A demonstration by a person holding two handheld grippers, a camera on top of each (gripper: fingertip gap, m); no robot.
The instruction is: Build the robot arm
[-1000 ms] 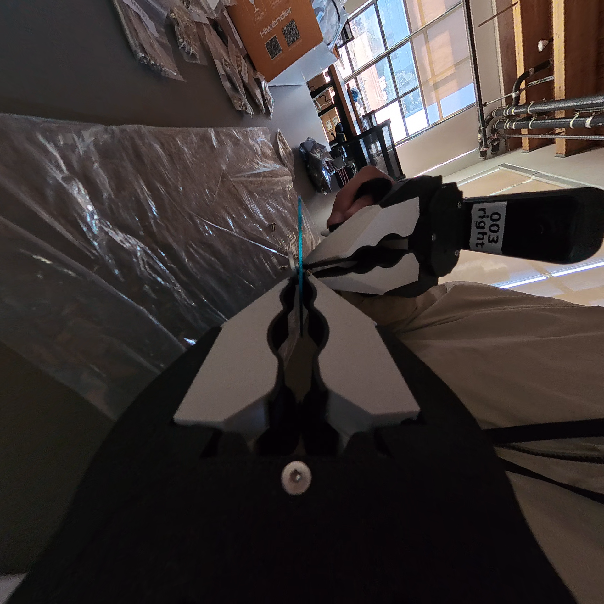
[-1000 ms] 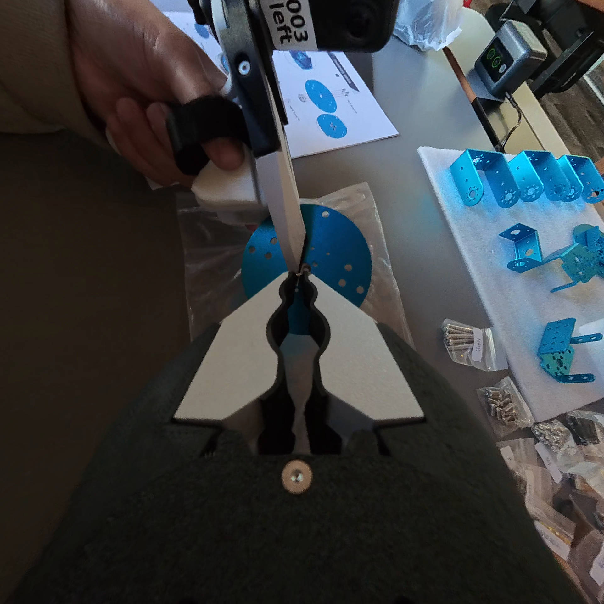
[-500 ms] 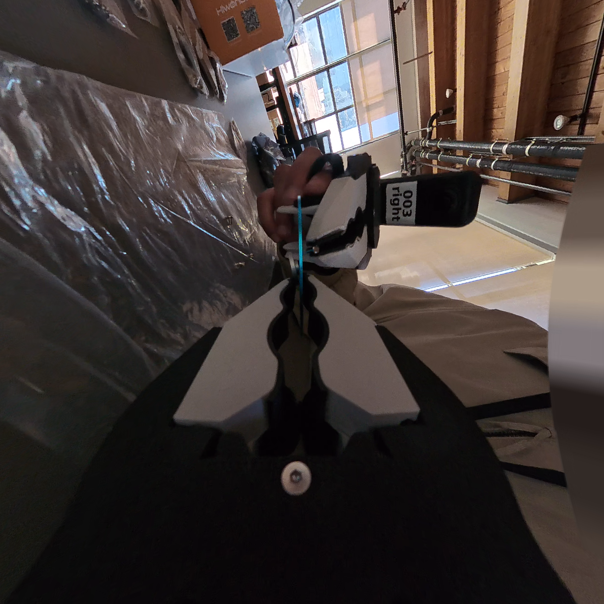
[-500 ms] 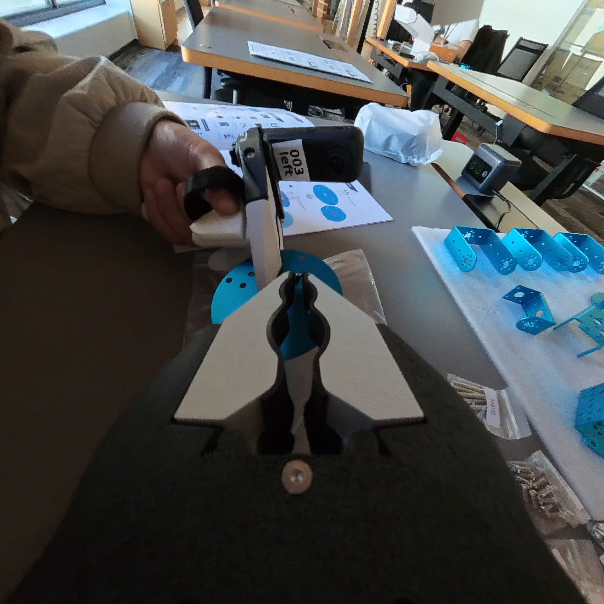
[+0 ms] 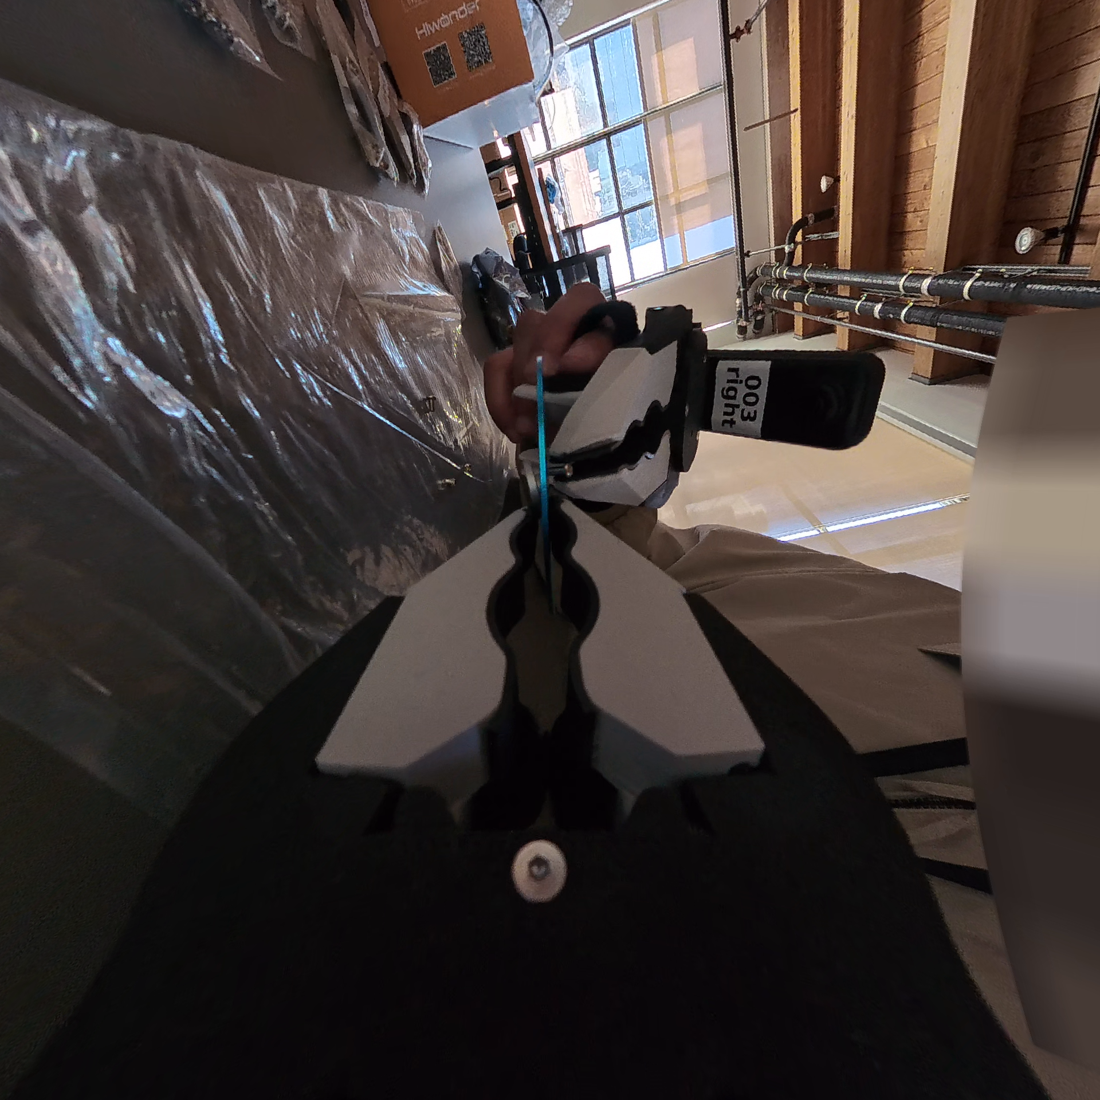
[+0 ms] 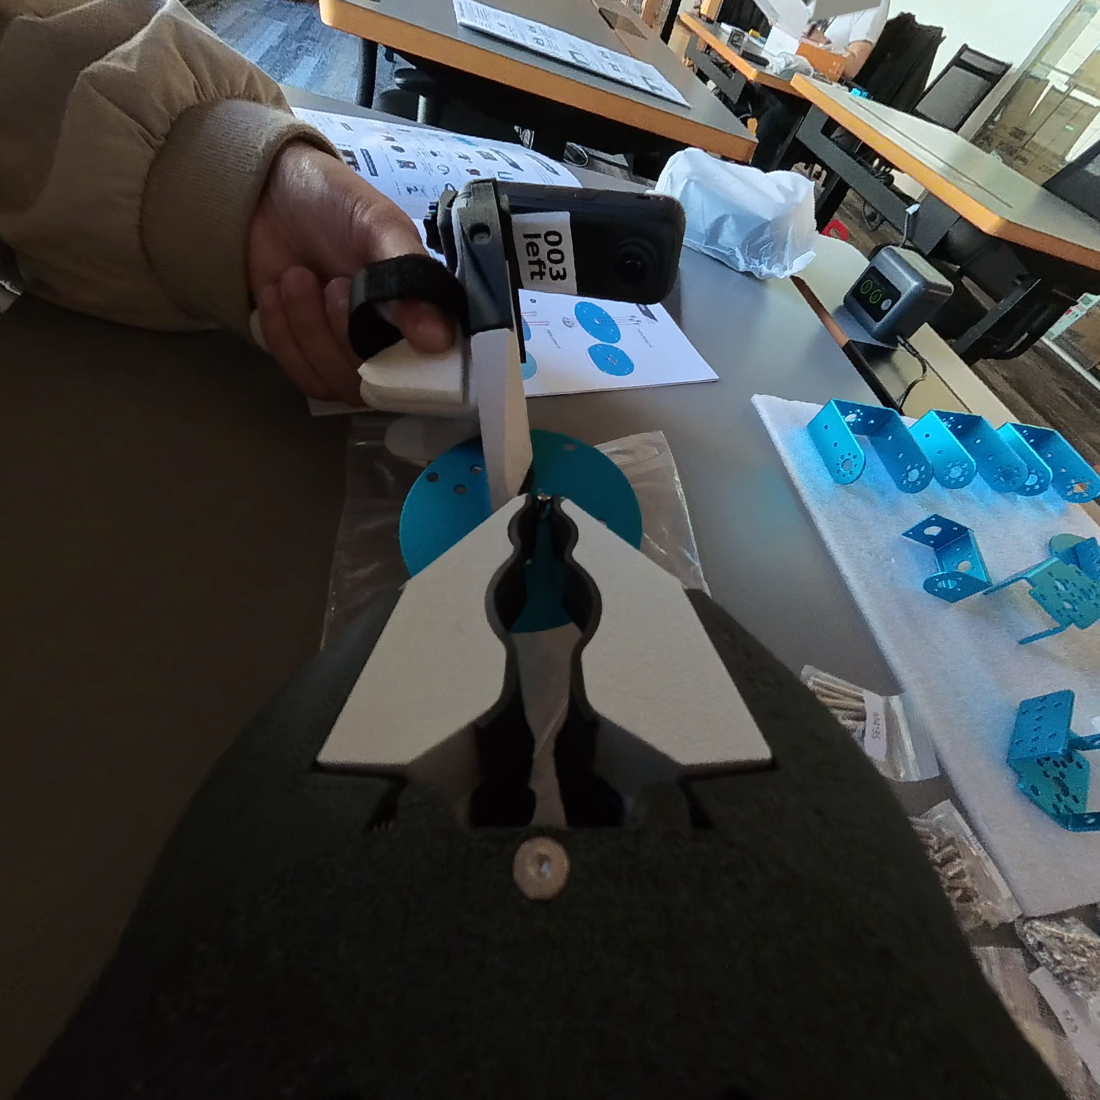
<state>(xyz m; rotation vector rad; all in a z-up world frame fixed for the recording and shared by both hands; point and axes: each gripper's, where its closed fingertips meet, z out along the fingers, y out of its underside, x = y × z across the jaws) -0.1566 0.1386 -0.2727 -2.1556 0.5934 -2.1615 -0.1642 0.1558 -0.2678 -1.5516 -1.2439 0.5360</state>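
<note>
My left gripper [image 5: 544, 519] is shut on the rim of a blue round metal disc with holes [image 5: 540, 440], which I see edge-on. In the right wrist view the disc [image 6: 443, 506] stands upright above a clear plastic bag [image 6: 649, 476], with the left gripper [image 6: 519, 483] gripping it from above. My right gripper [image 6: 541, 501] is shut on a small silver screw [image 6: 541, 495], with its tips against the disc face. In the left wrist view the right gripper [image 5: 562, 471] meets the disc from the right, and the screw [image 5: 564, 470] touches it.
A white foam sheet [image 6: 833, 571] at right carries several blue metal brackets [image 6: 952, 458]. Bags of screws [image 6: 857, 708] lie near its front edge. A printed instruction sheet [image 6: 619, 357], a white wrapped bundle [image 6: 738, 220] and a grey device [image 6: 893, 291] lie behind. A cardboard box [image 5: 452, 47] stands farther off. Less than 4 cm separates the two grippers' tips.
The right gripper's view has tilted up from looking down on the table to looking across it. Both grippers stay shut and together at the disc, held a little higher.
</note>
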